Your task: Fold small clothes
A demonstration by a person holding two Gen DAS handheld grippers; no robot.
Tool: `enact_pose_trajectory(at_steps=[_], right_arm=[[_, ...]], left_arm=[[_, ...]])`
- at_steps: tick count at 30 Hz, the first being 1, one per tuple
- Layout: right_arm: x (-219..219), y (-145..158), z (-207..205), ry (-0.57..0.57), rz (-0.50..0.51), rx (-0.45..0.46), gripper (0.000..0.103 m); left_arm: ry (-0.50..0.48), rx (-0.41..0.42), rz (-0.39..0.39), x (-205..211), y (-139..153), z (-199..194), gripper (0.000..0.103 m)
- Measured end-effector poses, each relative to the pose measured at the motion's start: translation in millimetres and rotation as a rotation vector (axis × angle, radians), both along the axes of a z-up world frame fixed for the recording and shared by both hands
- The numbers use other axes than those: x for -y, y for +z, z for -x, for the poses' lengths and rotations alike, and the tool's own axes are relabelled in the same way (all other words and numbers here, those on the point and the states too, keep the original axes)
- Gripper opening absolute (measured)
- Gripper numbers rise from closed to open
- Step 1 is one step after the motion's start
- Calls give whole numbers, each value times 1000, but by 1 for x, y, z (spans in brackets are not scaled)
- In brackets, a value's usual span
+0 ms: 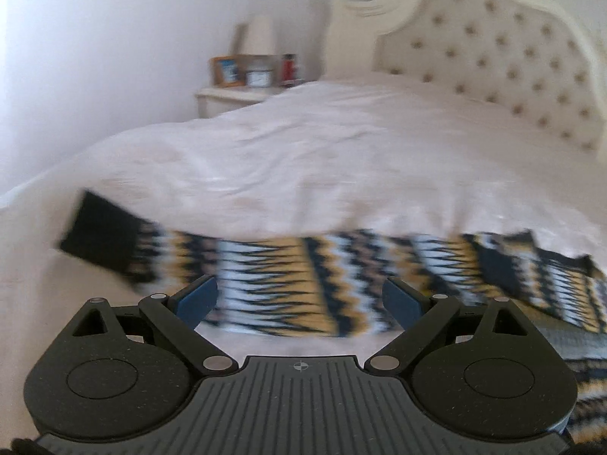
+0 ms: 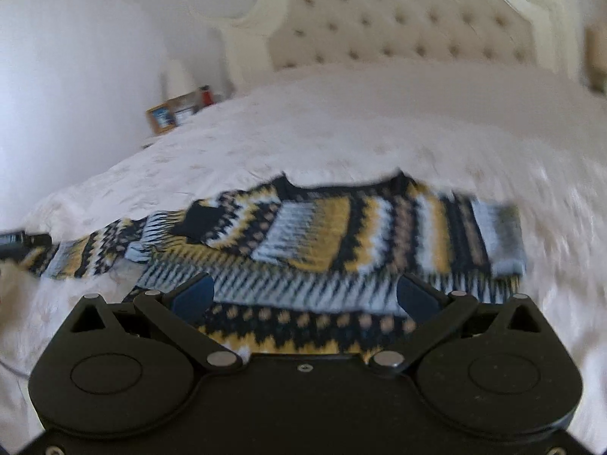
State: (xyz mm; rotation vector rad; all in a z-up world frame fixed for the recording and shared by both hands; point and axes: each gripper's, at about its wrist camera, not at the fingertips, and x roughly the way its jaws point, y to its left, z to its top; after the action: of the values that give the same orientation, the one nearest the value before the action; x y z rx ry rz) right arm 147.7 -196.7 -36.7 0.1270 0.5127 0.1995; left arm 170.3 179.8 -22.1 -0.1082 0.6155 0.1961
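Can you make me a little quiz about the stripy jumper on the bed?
1. True or false: the left gripper is clamped on the sleeve of the patterned black, yellow and white knitted jumper.
2. What does the jumper lie on? A) wooden floor B) white quilted bed cover C) chair
3. Fill in: both grippers' jaws are ____.

Key: 1 false, its jaws stand apart, holding nothing; 2 B; 3 open, as the right gripper shows too.

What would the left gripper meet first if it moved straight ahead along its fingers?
Probably the patterned sweater's sleeve, stretched across between the open left gripper fingers; motion blur leaves the depth unclear.
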Motion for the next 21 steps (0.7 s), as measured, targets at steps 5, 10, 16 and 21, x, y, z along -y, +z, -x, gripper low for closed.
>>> enact_pose_trajectory(at_steps=[5,10,16,21], right_arm=[[1,7,-6,54,-33,33,102],[9,-4,-5,45,-107,9,102],[18,-20,-3,31,-69,-25,102],[25,-29,-8,10,-77,-47,102]], left_arm=[[140,-42,16,-35,2,3,95],[284,-72,88,-68,-8,1,94],[345,-82,111,-90,-17,-14,93],[379,-102,97,-98,-19,-30,61]])
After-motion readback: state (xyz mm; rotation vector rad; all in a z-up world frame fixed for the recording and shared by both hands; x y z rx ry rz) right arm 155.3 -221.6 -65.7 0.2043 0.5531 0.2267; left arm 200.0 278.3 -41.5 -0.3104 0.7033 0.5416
